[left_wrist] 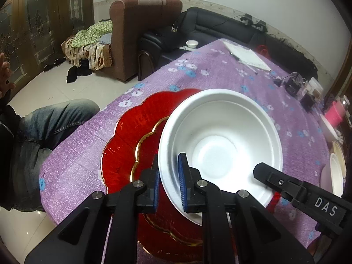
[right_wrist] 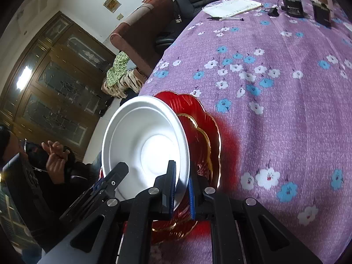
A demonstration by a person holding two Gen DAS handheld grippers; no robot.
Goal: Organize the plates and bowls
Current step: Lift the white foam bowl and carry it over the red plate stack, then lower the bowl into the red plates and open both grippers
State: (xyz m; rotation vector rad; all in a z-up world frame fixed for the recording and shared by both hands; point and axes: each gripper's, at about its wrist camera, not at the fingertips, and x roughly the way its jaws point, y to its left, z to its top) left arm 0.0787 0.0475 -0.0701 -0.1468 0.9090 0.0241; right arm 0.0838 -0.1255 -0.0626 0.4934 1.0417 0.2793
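Left tongs (left_wrist: 169,181) are clamped on the near rim of the white bowl (left_wrist: 220,140), one finger inside, one outside. Right tongs (right_wrist: 182,189) pinch the bowl's opposite rim likewise.

Table surface: purple floral tablecloth (left_wrist: 220,74), items resting on it.

Red scalloped plate (left_wrist: 132,136) lies flat near the front edge. At the far side: white notepad (left_wrist: 248,56) with a pen (right_wrist: 224,18) beside it, and black electronic devices (right_wrist: 293,7). Pink container (left_wrist: 334,112) and stacked white bowls (left_wrist: 336,176) occupy the right edge.
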